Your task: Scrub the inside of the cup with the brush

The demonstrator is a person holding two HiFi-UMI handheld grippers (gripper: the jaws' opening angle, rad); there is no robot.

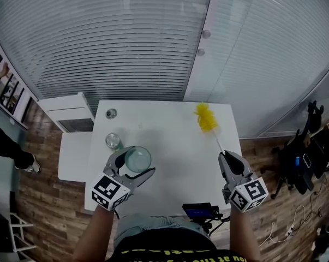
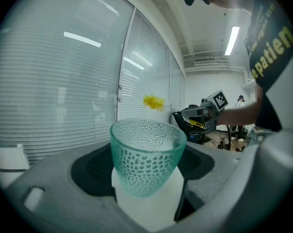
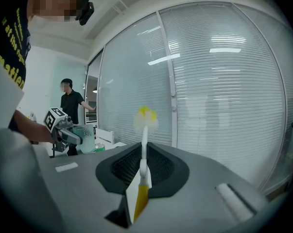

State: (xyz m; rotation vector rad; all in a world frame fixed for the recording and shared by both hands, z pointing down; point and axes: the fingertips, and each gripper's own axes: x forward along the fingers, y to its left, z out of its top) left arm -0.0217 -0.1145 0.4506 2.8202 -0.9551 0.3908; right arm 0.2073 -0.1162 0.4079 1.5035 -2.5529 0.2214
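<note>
Cup (image 2: 147, 154) is held over the table (image 1: 175, 146) in the left gripper's (image 1: 136, 163) wide jaws, with its dotted wall shown in the left gripper view but not the head view; brush (image 3: 145, 130) is pinched in the right gripper's (image 1: 230, 158) narrow jaws.

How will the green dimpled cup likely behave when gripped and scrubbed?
The cup looks like rigid glass, so probably breakable if squeezed hard. Its dimpled wall should resist slipping in the left gripper. The narrow base under a wide rim may tip easily when pushed.
</note>
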